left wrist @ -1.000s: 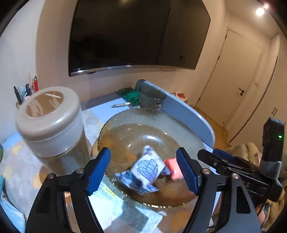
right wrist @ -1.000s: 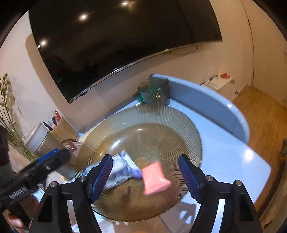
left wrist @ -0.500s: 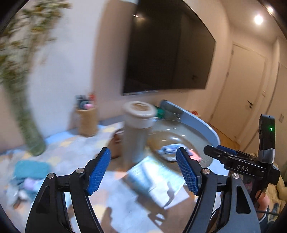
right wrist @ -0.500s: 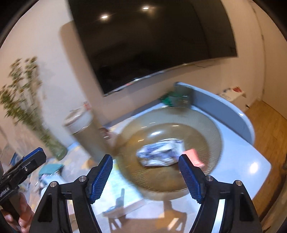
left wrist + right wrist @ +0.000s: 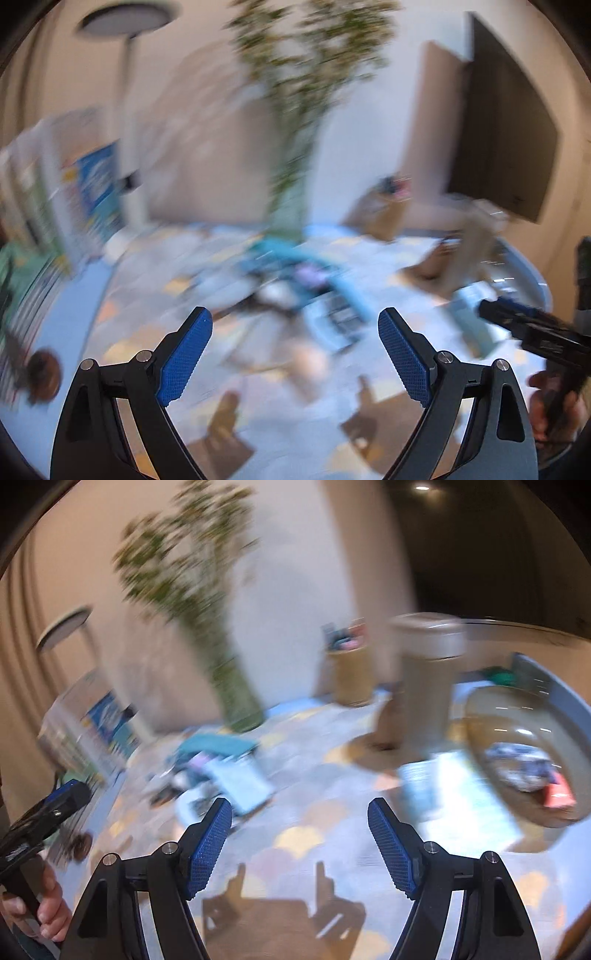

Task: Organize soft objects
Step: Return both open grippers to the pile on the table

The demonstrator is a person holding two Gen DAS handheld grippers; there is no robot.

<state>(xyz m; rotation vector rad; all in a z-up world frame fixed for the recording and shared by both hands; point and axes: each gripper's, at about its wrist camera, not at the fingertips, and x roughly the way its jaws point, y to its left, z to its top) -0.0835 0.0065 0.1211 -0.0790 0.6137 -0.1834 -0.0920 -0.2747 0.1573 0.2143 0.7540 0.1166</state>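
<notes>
Field note, both views smeared by motion, so shapes are rough.

My left gripper (image 5: pixel 294 345) has its 2 jaws opening right now, nothing between them, only bare table (image 5: pixel 280 417) below. My right gripper (image 5: pixel 299 836) stands spread, also empty.

What the next reach turns on, as I judge it: the soft pile (image 5: pixel 295 284), teal cloth over blurred pale and dark bits, sits at 12 o'clock from the left gripper, near but apart from its tips. From the right gripper the same soft pile (image 5: pixel 218 764) lies at about 10 o'clock, off the line of its fingers. So the left hand looks the better placed of the 2. The teal strip's long axis seems to run from 10 to 4 o'clock across the left view; too blurred to be sure.

The glass bowl (image 5: pixel 480 716) sits at 2 o'clock from the right gripper, well apart from the pile, holding a crumpled blue-white wrapper (image 5: pixel 517 768) and a pink piece (image 5: pixel 559 794).

Between pile and bowl stand a beige canister (image 5: pixel 428 679) and a pen cup (image 5: pixel 351 675); a vase of green stems (image 5: pixel 236 698) stands behind the pile.
</notes>
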